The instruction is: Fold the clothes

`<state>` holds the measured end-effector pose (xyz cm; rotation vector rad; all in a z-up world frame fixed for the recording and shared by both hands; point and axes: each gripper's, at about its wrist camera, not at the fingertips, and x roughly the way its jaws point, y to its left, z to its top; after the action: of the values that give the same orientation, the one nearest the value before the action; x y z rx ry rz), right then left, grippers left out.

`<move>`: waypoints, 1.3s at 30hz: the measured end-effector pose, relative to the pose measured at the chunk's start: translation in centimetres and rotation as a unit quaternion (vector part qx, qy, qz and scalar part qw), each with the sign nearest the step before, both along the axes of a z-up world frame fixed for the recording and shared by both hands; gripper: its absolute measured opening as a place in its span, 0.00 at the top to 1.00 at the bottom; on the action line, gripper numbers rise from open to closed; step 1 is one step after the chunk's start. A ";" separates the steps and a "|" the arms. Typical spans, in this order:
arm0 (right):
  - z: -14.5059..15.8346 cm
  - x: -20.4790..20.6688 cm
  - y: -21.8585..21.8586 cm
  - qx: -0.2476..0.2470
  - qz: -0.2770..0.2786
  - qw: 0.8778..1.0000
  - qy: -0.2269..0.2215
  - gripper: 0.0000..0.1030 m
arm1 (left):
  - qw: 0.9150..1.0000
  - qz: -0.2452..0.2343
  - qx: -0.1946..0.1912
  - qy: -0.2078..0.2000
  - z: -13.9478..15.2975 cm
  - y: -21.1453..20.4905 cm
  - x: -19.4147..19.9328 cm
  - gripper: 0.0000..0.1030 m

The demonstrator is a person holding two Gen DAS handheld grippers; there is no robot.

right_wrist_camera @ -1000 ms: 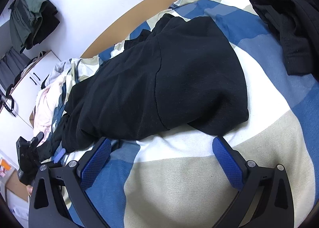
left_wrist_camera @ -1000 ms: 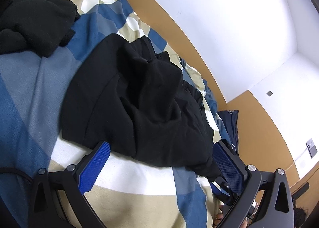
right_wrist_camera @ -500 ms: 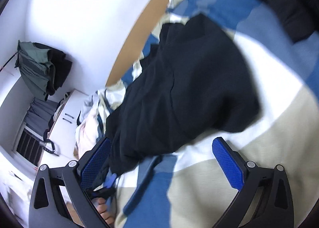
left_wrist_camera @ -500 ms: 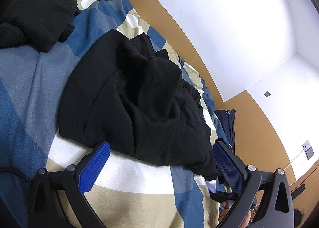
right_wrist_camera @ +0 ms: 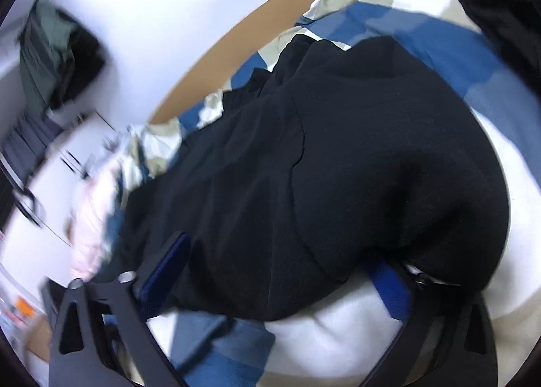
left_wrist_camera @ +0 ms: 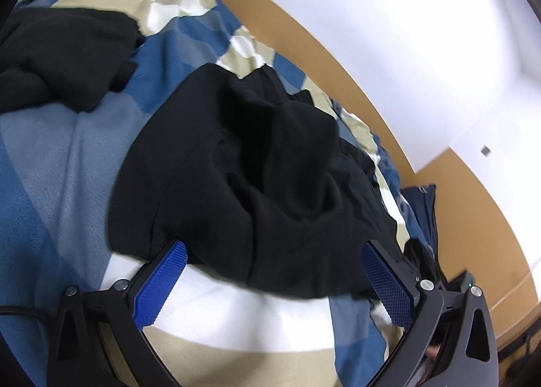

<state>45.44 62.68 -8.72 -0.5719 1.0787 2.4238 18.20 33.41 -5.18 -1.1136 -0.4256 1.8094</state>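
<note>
Across the middle of the bed's blue, beige and white patchwork duvet (left_wrist_camera: 71,164) lies the crumpled black garment (left_wrist_camera: 257,184) I am to fold, its near hem reaching toward the bed's near edge. My left gripper (left_wrist_camera: 270,285) stands spread at that hem with nothing pinched, while my right gripper (right_wrist_camera: 280,282), blurred, has just been narrowing its jaws around the hem, though I cannot tell if the pads press the cloth yet. Another dark garment (left_wrist_camera: 64,52) sits toward the far corner; I can read no label or writing anywhere.
</note>
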 end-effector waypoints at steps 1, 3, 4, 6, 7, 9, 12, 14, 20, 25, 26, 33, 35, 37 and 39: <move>0.3 0.1 0.0 0.005 -0.005 1.000 -0.003 0.22 | 1.000 0.001 -0.006 0.002 0.0 0.1 0.0 0.00; -0.3 1.2 1.2 -0.043 -0.009 0.999 0.031 0.26 | 1.000 0.002 -0.019 0.000 0.2 0.3 0.1 0.00; -0.7 1.8 1.9 -0.069 -0.011 0.996 0.053 0.30 | 1.000 0.006 -0.020 -0.008 0.2 0.3 0.0 0.00; -1.5 2.6 2.8 -0.101 -0.009 0.991 0.090 0.33 | 0.999 0.025 -0.008 -0.024 0.6 -0.5 0.2 0.00; -1.9 3.0 3.2 -0.112 -0.006 0.988 0.107 0.33 | 0.999 0.033 0.001 -0.024 0.8 -1.1 0.6 0.00; -2.3 3.2 3.6 -0.116 -0.003 0.986 0.117 0.38 | 0.999 0.033 0.012 -0.018 1.3 -2.1 1.5 0.00; -1.9 3.1 3.3 -0.107 0.003 0.989 0.100 0.38 | 0.998 0.025 -0.026 -0.048 0.6 -1.5 1.7 0.00; -1.7 3.1 3.4 -0.106 0.004 0.990 0.092 0.38 | 0.996 0.032 -0.053 -0.069 0.2 -1.0 1.6 0.00; -1.3 3.1 3.2 -0.103 0.007 0.991 0.084 0.38 | 0.986 0.101 -0.047 -0.125 -0.1 0.4 -1.1 0.00; -1.9 4.0 3.5 -0.131 0.005 0.984 0.120 0.38 | 0.985 0.107 0.016 -0.133 0.7 0.8 -2.1 0.00; -2.1 4.1 3.8 -0.139 0.005 0.982 0.131 0.38 | 0.987 0.101 0.041 -0.122 1.0 0.6 -2.0 0.00; -2.4 3.4 5.4 -0.154 0.018 0.977 0.149 0.39 | 0.988 0.109 0.030 -0.103 -1.2 -0.3 -1.6 0.10; -1.9 3.2 5.1 -0.130 0.012 0.985 0.111 0.42 | 0.989 0.111 0.034 -0.094 -1.1 -0.4 -1.5 0.08; -1.0 2.9 4.4 -0.084 -0.019 0.996 0.038 0.45 | 0.989 0.112 0.028 -0.090 -1.1 0.0 -1.7 0.03; -1.1 2.9 4.7 -0.085 -0.023 0.995 0.042 0.44 | 0.990 0.117 0.010 -0.083 -1.0 1.1 -2.0 0.00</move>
<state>48.36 67.35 -9.81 -0.4967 1.3275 2.3498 16.21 34.49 -6.20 -1.2488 -0.6965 1.9156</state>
